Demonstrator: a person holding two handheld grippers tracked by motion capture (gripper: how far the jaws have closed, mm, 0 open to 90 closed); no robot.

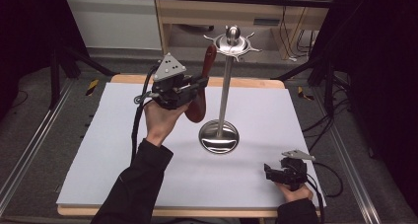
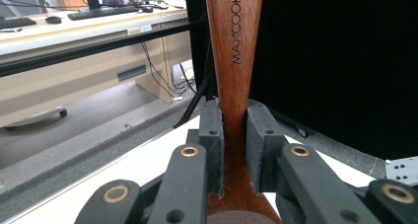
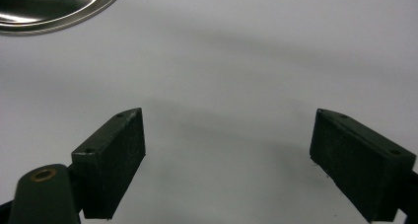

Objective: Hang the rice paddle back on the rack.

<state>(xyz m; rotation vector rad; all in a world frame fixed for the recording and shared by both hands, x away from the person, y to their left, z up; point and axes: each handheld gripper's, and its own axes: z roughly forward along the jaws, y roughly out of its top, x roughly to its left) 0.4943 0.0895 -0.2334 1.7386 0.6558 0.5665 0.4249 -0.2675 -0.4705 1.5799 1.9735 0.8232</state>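
Wooden spoon [image 2: 235, 61] clamped in left hand-held gripper [image 1: 197, 83] beside steel stand [image 1: 224, 93], right hand-held gripper [image 3: 236, 160] apart

left tongs [image 1: 201, 82] gripping wooden spoon [image 1: 201, 93], steel stand [image 1: 224, 93]

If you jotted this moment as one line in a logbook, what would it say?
left hand-held gripper: shut on wooden spatula, raised beside metal stand | right hand-held gripper: open, empty, low over white table
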